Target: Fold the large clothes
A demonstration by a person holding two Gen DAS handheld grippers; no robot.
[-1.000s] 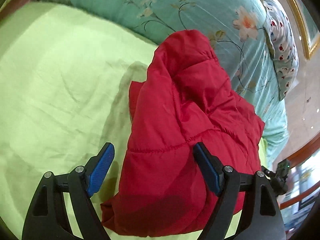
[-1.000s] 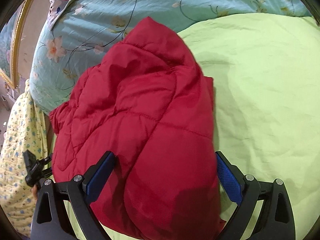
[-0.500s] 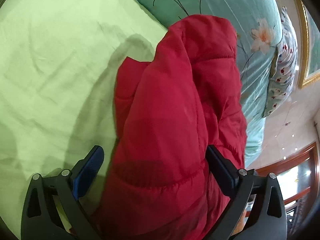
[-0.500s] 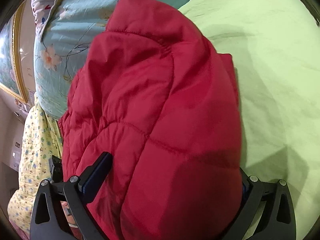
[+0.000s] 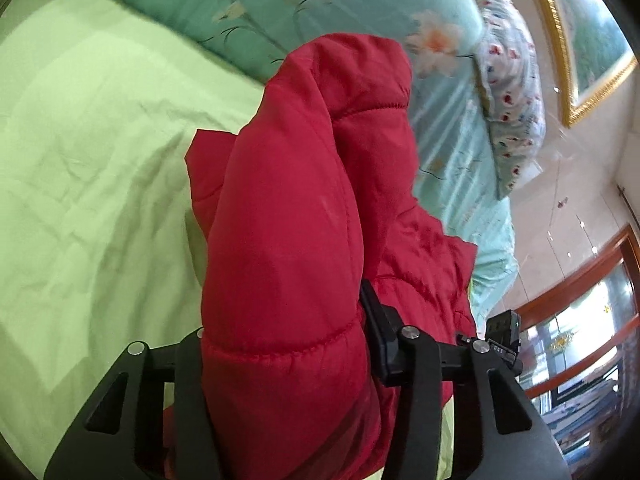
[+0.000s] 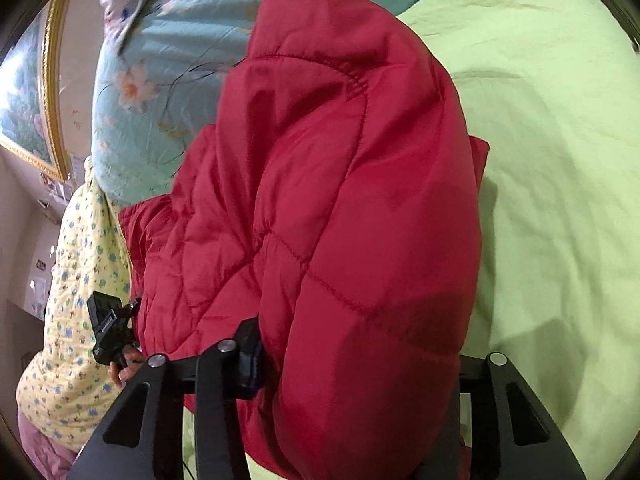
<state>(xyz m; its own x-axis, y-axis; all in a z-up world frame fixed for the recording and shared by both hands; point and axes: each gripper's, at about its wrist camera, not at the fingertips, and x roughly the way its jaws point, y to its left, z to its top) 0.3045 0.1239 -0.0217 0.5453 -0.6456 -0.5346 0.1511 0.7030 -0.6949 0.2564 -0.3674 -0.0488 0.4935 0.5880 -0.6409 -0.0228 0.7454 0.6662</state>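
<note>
A puffy red quilted jacket (image 5: 288, 216) lies bunched on a light green bed sheet (image 5: 88, 184), its far end against a teal floral duvet. My left gripper (image 5: 280, 332) is shut on the jacket's near edge; the padding bulges between the jaws and hides the left finger. In the right wrist view the same jacket (image 6: 340, 200) fills the middle. My right gripper (image 6: 360, 364) is shut on its near edge, with the right finger hidden by fabric. Each gripper shows at the edge of the other's view.
The teal floral duvet (image 5: 256, 12) is heaped behind the jacket. A patterned pillow (image 5: 516, 92) leans at the headboard side under a gold-framed picture (image 5: 588, 40). The person's yellow printed sleeve (image 6: 76, 280) is at the left. The green sheet (image 6: 560, 160) extends to the right.
Both grippers went from open around the jacket's near edge to closed on it. The jacket is bunched more tightly and stands higher between them.
</note>
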